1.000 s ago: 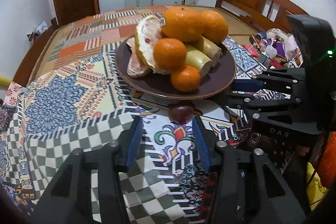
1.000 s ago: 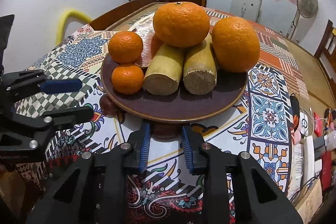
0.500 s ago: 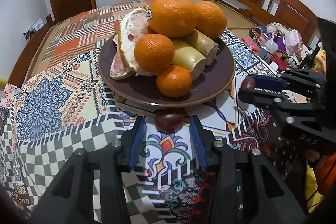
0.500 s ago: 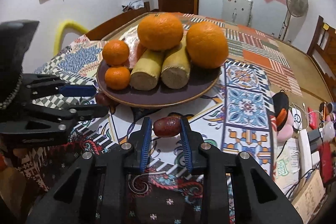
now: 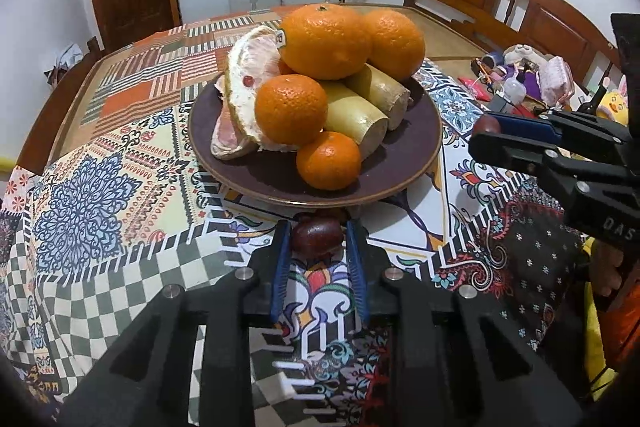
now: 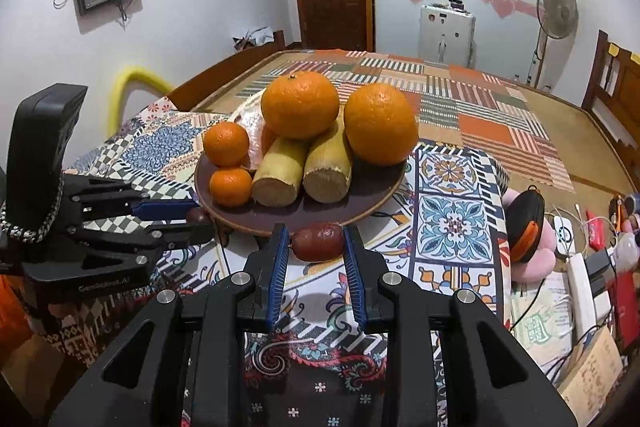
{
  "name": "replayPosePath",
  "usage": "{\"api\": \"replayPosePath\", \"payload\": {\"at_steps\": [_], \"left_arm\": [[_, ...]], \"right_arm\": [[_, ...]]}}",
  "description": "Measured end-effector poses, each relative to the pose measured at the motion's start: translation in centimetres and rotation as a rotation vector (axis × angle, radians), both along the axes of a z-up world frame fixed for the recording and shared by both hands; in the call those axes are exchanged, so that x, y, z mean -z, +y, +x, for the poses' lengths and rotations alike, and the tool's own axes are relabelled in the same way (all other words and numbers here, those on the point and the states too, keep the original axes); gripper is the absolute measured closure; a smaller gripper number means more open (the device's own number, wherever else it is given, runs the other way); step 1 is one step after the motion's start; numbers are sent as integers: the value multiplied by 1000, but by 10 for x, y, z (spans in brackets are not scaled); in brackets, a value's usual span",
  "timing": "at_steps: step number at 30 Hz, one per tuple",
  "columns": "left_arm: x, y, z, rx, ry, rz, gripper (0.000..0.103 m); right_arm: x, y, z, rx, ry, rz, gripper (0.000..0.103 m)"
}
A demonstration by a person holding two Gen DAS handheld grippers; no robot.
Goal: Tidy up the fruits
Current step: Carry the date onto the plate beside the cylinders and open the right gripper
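blue pads of the left claw [image 5: 318, 251] have just been closing and now pinch a dark red date [image 5: 317, 237] down on the patterned counter [image 5: 120, 195], just in front of the plate [image 5: 400, 171]. right claw [image 6: 316, 247] clamped on a second date [image 6: 319, 242], raised clear of the cloth. beyond: oranges [image 6: 300, 105], sugarcane pieces [image 6: 329, 167], pomelo wedge [image 5: 250, 87] heaped on the plate.

We carried two black grippers, left gripper [image 5: 318, 251] and right gripper [image 6: 316, 247], with blue ribbed pads [image 6: 279, 267] and silver screws [image 6: 241, 278].
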State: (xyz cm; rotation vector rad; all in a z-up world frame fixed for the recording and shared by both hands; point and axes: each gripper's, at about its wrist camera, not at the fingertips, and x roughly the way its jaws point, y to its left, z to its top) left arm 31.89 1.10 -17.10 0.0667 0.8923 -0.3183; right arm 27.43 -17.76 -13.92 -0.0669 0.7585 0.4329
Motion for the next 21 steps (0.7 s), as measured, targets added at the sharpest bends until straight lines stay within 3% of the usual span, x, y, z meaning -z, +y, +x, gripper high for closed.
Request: {"api": "replayPosePath", "payload": {"at_steps": [12,21], "left_arm": [[-28,21,-2,-46,-78,-14,76],[-24,24,18,-73,-63,-33,76]], "right_arm": [[-4,10,15,-7,-20,0,78],[3,21,24,-19,-4,-8,78]]}}
